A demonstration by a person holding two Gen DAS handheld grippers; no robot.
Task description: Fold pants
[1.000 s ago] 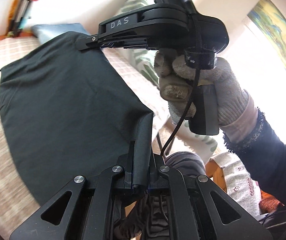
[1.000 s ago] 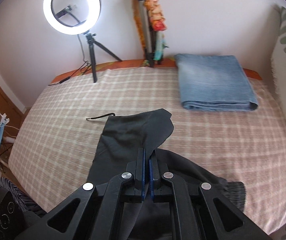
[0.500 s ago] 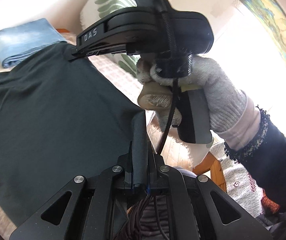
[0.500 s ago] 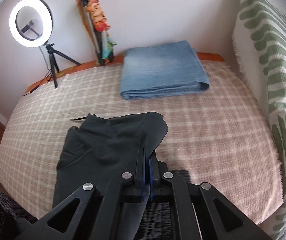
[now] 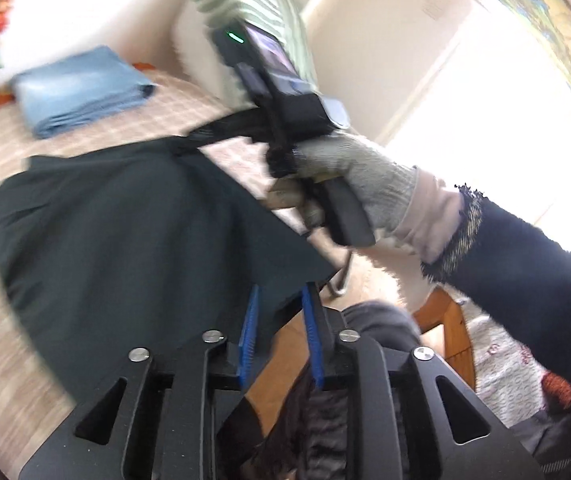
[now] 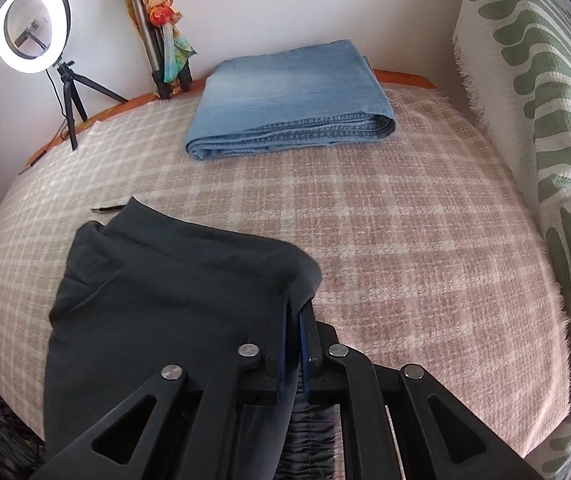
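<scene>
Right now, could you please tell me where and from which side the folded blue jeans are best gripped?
Probably grip the folded blue jeans at the near long edge, coming low over the bedspread from this side: layers stack flush there, so one grip catches them all.

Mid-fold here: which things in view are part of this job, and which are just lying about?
In the job:
- dark pants
- left tool, jaws opening, pants edge between them
- right tool, jaws opening, pants edge between them
- checked bedspread under the pants

Lying about:
- folded jeans
- ring light
- leaf-print pillow
- tripod with scarf
</scene>
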